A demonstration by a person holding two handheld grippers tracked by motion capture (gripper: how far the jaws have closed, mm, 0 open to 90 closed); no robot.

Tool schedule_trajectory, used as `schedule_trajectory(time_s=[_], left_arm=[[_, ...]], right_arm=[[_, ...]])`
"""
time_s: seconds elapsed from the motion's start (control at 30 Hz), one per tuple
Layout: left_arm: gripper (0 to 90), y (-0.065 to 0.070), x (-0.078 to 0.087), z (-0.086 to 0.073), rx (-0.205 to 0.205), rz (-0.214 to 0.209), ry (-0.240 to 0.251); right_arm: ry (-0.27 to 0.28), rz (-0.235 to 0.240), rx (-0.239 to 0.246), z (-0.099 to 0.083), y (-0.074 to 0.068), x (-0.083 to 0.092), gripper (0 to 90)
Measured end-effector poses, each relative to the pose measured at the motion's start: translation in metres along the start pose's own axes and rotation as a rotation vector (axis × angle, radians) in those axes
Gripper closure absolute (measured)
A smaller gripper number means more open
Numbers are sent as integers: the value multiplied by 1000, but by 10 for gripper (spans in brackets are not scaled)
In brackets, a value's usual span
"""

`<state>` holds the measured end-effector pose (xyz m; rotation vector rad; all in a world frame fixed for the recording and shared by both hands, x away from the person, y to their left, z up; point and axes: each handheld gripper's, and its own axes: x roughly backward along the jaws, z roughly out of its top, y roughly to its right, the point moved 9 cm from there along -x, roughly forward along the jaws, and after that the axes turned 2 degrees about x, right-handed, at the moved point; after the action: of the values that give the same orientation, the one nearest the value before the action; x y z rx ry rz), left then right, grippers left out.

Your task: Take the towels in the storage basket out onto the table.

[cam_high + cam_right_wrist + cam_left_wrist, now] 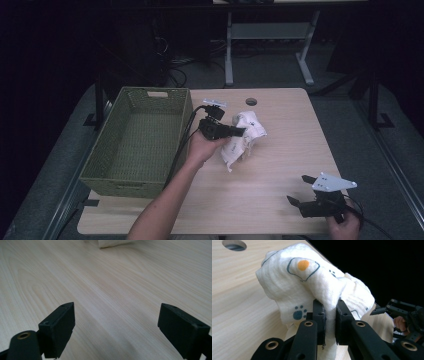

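Note:
A white cloth [245, 137] printed with blue paw marks and an orange dot lies bunched near the middle of the wooden table [280, 165]. My left gripper [241, 131] is shut on a fold of that white cloth [312, 287], the fabric pinched between its two black pads [320, 315]. At the table's front right corner my right gripper [299, 190] rests low with its jaws wide apart and nothing between them; in the right gripper view, bare wood lies under the right gripper [116, 322].
A green woven basket [102, 165], empty, stands on the table's left side beside my left forearm. A round cable hole [251, 101] sits near the far edge. A corner of the cloth [112, 243] shows far off in the right gripper view.

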<state>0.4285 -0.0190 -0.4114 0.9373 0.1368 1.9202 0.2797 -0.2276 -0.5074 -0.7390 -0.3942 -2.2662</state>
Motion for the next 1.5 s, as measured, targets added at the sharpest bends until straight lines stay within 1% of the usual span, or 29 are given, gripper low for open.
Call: schedule_trajectory(time_s=[0.03,0.1,0.17,0.23,0.27,0.33,0.4,0.5,0.6,0.63,0.77,0.83,0.93,1.0,1.03,1.1,1.13,1.2,1.3,1.33,1.4,1.43,1.47,1.5], left_arm=[[813,0,-2,0,0,5,2],[809,-1,-8,-2,-6,15,-17],[809,-2,-14,-3,-11,24,-17],[807,-2,-18,-5,-3,26,-21],[805,-4,-21,-6,-9,39,-29],[801,-5,-25,-7,-7,46,-32],[797,-4,-31,-10,-15,58,-53],[792,-3,-40,-13,-19,61,-63],[785,-5,-50,-18,-20,89,-92],[785,-7,-56,-22,-21,98,-107],[776,-10,-61,-26,-21,113,-124],[775,-12,-64,-29,-30,124,-142],[771,-16,-69,-33,-21,134,-153],[771,-19,-71,-35,-27,141,-158],[771,-20,-72,-35,-14,141,-151],[770,-23,-73,-35,-10,146,-146],[763,-24,-74,-35,-5,145,-146],[732,-25,-74,-36,-9,150,-148],[651,-25,-73,-36,-10,154,-150],[619,-25,-73,-37,-16,157,-148],[550,-24,-71,-37,-25,166,-140],[541,-22,-70,-37,-28,167,-133],[538,-21,-68,-38,-41,161,-141],[526,-20,-66,-38,-43,162,-141]], right_arm=[[0,2,0,0,0,0,140],[-1,1,1,0,0,0,140],[-1,1,1,0,0,1,140],[-1,0,2,0,0,2,140],[1,1,0,0,0,2,140],[2,-1,1,0,1,3,140],[1,-2,3,-1,1,2,140],[4,0,7,0,1,2,140],[2,-2,10,0,1,2,140],[1,-1,5,0,1,2,140],[0,0,5,0,1,3,140],[1,2,5,0,0,3,140],[1,3,4,0,0,2,140],[0,3,4,0,0,3,140],[1,2,5,0,0,3,140],[1,0,6,0,1,2,140],[2,2,1,0,1,2,140],[0,2,4,0,1,2,140],[1,1,7,-1,2,2,140],[2,3,0,0,1,2,140],[3,3,2,0,1,2,140],[3,2,4,0,1,2,140],[2,2,1,0,1,2,140],[1,-1,2,0,2,2,140]])
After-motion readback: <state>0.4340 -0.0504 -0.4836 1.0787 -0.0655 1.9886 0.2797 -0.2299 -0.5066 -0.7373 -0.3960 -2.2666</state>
